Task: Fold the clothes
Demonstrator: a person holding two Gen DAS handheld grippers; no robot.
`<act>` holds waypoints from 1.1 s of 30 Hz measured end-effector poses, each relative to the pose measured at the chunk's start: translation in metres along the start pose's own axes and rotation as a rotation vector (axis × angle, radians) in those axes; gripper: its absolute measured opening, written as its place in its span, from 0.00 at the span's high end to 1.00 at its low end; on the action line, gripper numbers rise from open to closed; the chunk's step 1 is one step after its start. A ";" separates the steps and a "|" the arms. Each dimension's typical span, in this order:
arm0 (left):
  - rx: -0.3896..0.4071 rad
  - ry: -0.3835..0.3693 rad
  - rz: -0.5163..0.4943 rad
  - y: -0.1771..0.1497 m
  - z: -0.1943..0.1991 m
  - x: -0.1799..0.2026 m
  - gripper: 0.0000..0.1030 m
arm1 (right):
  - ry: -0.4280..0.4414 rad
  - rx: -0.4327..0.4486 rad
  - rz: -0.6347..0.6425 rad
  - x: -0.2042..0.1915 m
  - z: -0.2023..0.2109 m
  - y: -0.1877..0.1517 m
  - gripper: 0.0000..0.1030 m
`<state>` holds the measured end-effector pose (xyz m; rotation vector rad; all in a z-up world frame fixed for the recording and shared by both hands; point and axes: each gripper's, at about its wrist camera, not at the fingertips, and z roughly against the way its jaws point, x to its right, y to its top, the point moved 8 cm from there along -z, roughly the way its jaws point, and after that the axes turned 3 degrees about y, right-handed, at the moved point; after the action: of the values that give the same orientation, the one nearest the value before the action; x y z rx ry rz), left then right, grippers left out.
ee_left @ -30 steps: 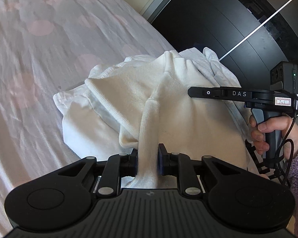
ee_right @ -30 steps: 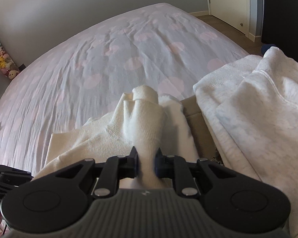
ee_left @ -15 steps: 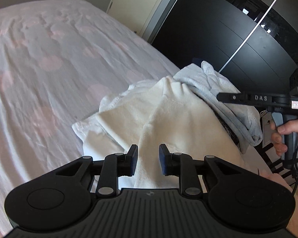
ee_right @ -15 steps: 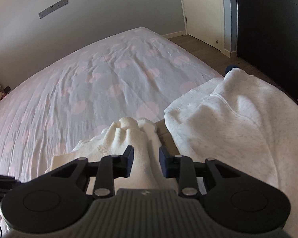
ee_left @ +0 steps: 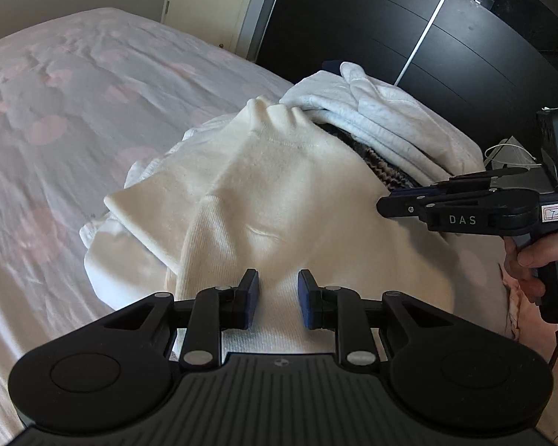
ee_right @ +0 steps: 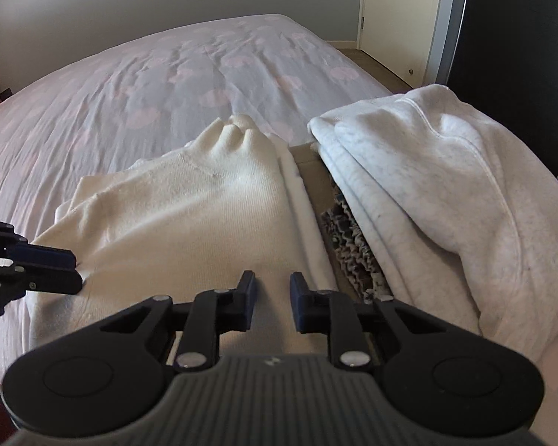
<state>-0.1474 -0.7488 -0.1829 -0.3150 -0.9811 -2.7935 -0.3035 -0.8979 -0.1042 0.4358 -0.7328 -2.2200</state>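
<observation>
A cream knit sweater (ee_left: 279,193) lies loosely folded on the bed, its bunched cuff at the far end; it also shows in the right wrist view (ee_right: 189,208). My left gripper (ee_left: 278,290) is open and empty just above the sweater's near edge. My right gripper (ee_right: 272,290) is open and empty over the sweater's right side. The right gripper shows from the side in the left wrist view (ee_left: 401,200), and the left gripper shows at the left edge of the right wrist view (ee_right: 52,267).
A light grey sweatshirt (ee_right: 446,186) lies piled to the right, over a dark patterned garment (ee_right: 353,252). A white garment (ee_left: 122,256) lies under the sweater. The pink-spotted bedsheet (ee_right: 167,93) stretches beyond. A black wardrobe (ee_left: 409,29) stands behind.
Both grippers were shut on folds of the cream sweater one second ago; they have opened, let it go and drawn back. The sweater now rests on the bed.
</observation>
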 end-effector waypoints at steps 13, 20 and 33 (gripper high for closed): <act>-0.016 0.026 0.021 0.004 0.008 -0.007 0.80 | -0.025 -0.017 -0.054 0.010 -0.011 -0.002 0.78; 0.081 0.074 -0.025 0.013 0.074 -0.003 0.80 | -0.027 0.044 -0.096 -0.008 0.041 -0.005 0.69; 0.262 0.212 -0.124 0.009 0.183 0.045 0.52 | -0.051 0.206 -0.088 -0.071 0.165 -0.018 0.41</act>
<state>-0.1623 -0.6437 -0.0271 0.0775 -1.3312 -2.6865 -0.3503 -0.7746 0.0186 0.5235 -0.9924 -2.2534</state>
